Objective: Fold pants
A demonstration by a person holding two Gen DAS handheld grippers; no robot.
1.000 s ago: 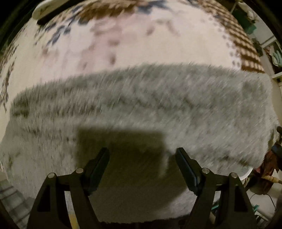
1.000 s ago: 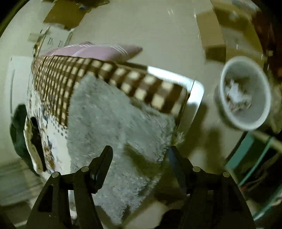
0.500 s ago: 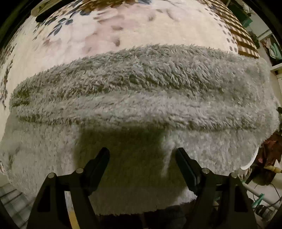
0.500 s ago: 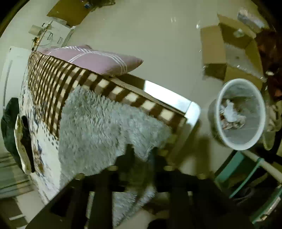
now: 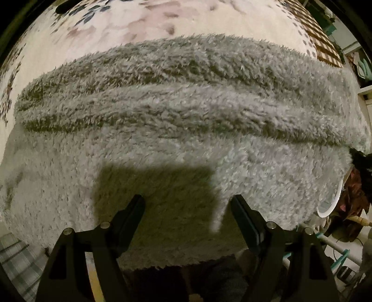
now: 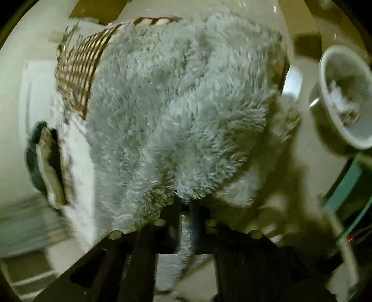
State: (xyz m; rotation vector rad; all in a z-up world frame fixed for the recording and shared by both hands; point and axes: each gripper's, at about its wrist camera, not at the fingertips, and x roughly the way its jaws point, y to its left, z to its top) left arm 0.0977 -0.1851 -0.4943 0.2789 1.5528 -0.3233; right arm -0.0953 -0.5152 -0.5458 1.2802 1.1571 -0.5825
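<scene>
The fluffy grey pants lie across the floral bedspread, bunched in long folds. My left gripper is open just above the near edge of the pants, holding nothing. In the right wrist view the pants fill the middle, and my right gripper is shut on their end, which is lifted toward the camera.
A brown checked border runs along the bed edge. A white waste bin with paper stands on the floor to the right. A teal frame is at the lower right. Dark clothing lies at the left.
My right gripper has shut on the end of the pants and lifted it up. My left gripper has stayed open and come closer over the pants.
</scene>
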